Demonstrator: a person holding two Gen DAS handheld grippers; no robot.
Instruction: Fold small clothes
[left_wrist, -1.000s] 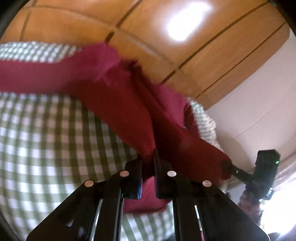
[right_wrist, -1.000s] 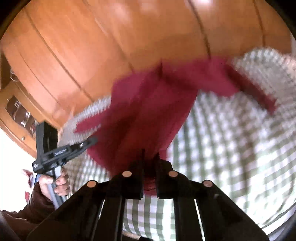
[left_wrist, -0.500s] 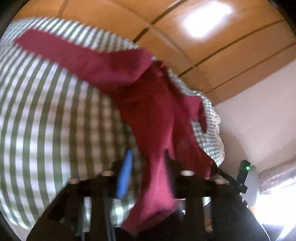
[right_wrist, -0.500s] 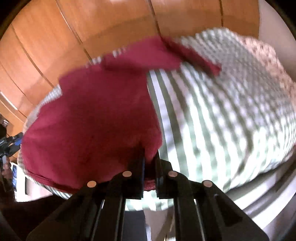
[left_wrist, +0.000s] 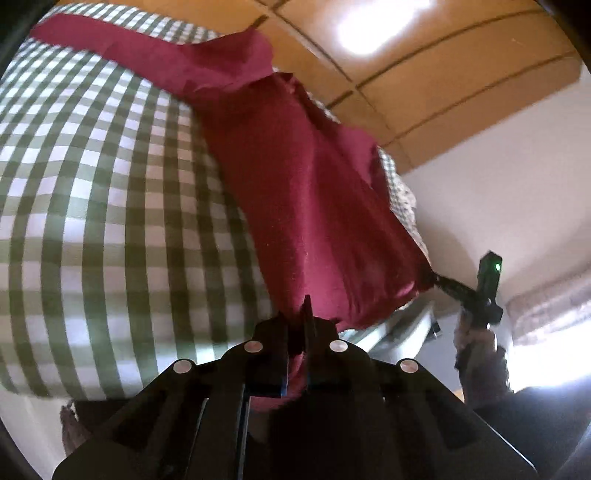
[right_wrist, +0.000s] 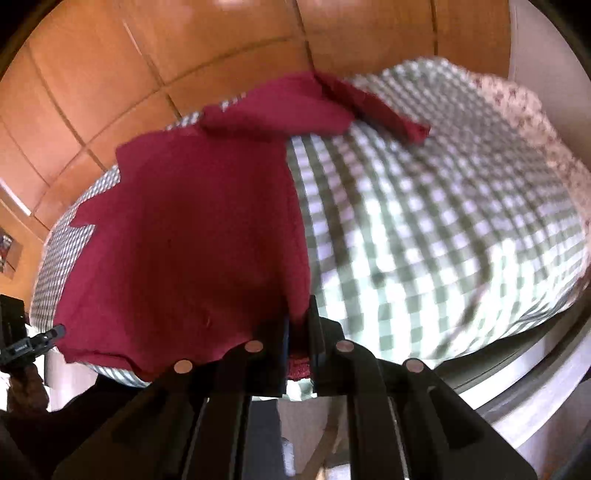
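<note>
A: Maroon garment (left_wrist: 295, 192), item 1 — where is it lying, and who is holding it?

B: It is lying mostly spread on the green-and-white checked cloth (left_wrist: 92, 206) that is covering the table, with its near hem being lifted off the near edge. The left gripper (left_wrist: 297, 332) is pinching 1 hem corner, jaws closed on the fabric. The right gripper (right_wrist: 299, 332) is pinching the other corner, jaws likewise closed on it.

A: Step in hand?

B: Judging by the layout, the spreading is finishing and the 1st fold is starting. Both tools are gripping the bottom edge, so the next move is probably calling for carrying that hem forward over the body toward the collar end, with both corners travelling level and the hem staying taut.

A: Condition of item 1?

B: Soft knit, plain, no print showing. Body is lying fairly flat; 1 sleeve (right_wrist: 373, 103) is trailing out at the far side, and fabric near the far end is looking doubled over. The pictures are blurring, so finer creases are not telling.

A: Other entries?

B: Wooden panelling (right_wrist: 110, 66) behind; a floral cloth edge (right_wrist: 517, 110) is showing at the table's far side
</note>
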